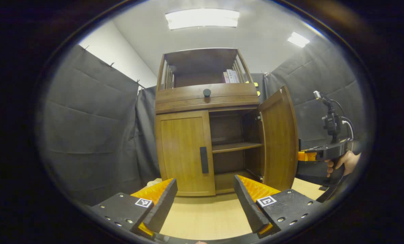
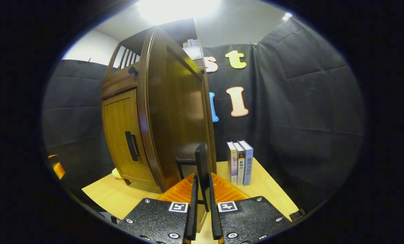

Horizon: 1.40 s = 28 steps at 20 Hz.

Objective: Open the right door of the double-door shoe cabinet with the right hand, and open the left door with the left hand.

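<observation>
Right gripper (image 2: 202, 203) clenched on open brown wooden right door's black bar handle (image 2: 202, 162) | left gripper (image 1: 205, 200) released, lower centre | closed left door (image 1: 185, 152) likely stiff, hinged; grasp dark vertical handle (image 1: 204, 160)

Textured black hand-held gripper (image 1: 205, 200) bodies, silver screws, square black-and-white marker tags

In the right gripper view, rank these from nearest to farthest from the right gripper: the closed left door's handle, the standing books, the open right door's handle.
1. Right door's handle: clamped between the right gripper fingers.
2. Books: upright on the table, just right of the gripper.
3. Left door's handle: far left, on the closed door.
</observation>
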Motion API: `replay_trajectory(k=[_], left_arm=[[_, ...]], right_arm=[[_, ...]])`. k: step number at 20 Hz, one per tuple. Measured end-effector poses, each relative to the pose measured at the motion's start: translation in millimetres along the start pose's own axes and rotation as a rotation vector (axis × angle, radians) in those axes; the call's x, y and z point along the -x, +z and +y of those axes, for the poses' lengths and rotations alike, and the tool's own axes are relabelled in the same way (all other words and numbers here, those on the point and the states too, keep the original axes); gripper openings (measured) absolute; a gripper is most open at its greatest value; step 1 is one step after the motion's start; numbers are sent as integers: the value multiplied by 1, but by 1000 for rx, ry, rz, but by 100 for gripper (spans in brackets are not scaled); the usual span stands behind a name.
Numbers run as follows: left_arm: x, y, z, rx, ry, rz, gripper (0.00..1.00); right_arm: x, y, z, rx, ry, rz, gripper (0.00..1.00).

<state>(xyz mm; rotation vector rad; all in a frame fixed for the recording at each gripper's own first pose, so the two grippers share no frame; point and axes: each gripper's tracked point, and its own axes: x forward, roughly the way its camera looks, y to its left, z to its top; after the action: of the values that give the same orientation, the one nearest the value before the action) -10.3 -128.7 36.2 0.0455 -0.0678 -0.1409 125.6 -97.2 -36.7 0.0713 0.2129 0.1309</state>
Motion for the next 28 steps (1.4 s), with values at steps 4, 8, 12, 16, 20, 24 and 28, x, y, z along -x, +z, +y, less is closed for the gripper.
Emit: replay_trajectory(k=[4,8,12,16,20,24,28], left_arm=[[0,3,0,-13,1,-5,100],[-1,5,-1,-24,-13,-21,100],[-6,9,-2,-28,-38,-39,100],[-13,11,-4,-24,-55,-48,100],[-21,12,-8,7,-67,-47,100],[-31,14,-8,38,-66,-49,100],[-36,14,-10,57,-63,-60,100]], right_arm=[[9,-6,-25,3,-33,1,13],[22,-5,-44,11,-68,-10,21],[41,-5,-49,40,-82,-23,36],[63,3,-46,87,-115,-64,75],[90,18,-41,128,-182,-116,92],[107,22,-33,124,-224,-136,93],[115,17,-34,118,-282,-129,93]])
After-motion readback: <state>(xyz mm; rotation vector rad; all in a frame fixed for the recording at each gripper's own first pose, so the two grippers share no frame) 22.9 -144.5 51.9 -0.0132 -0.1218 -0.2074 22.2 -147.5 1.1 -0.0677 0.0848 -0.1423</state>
